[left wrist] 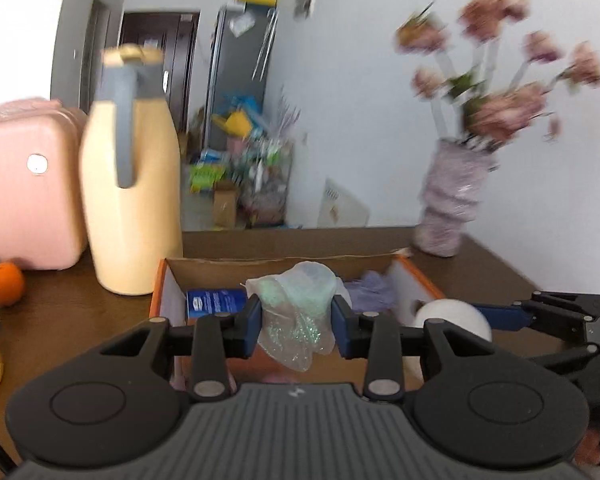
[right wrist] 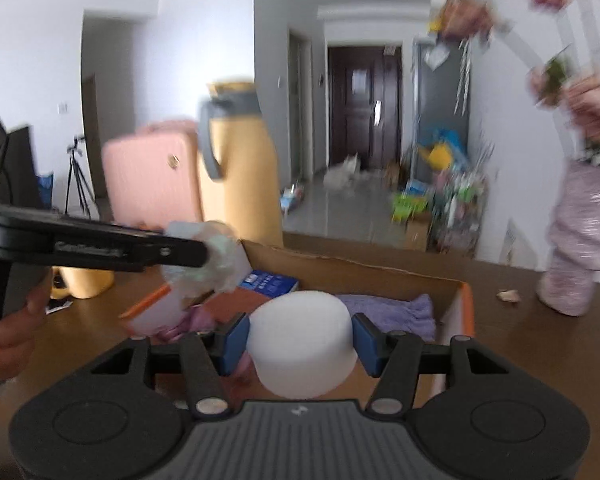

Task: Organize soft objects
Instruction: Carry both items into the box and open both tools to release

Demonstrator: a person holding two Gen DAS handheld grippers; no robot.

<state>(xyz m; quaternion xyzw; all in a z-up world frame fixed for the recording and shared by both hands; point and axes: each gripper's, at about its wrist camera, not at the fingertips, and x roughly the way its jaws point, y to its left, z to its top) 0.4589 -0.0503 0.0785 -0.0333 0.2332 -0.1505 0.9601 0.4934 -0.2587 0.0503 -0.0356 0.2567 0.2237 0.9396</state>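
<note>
Brown bench holds a cardboard box. Left claw is clamped on a glittery clear pouch, right claw clamped on a white foam puck, both over the box

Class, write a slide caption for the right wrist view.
Right gripper carries a white foam cylinder over the cardboard box.

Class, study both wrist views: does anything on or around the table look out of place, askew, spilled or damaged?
One small thing: a pale scrap lies loose on the brown table beside the pink vase, like a stray crumb or chip; it is too blurred to identify. The cardboard box has a ragged back edge. Nothing is spilled.
</note>
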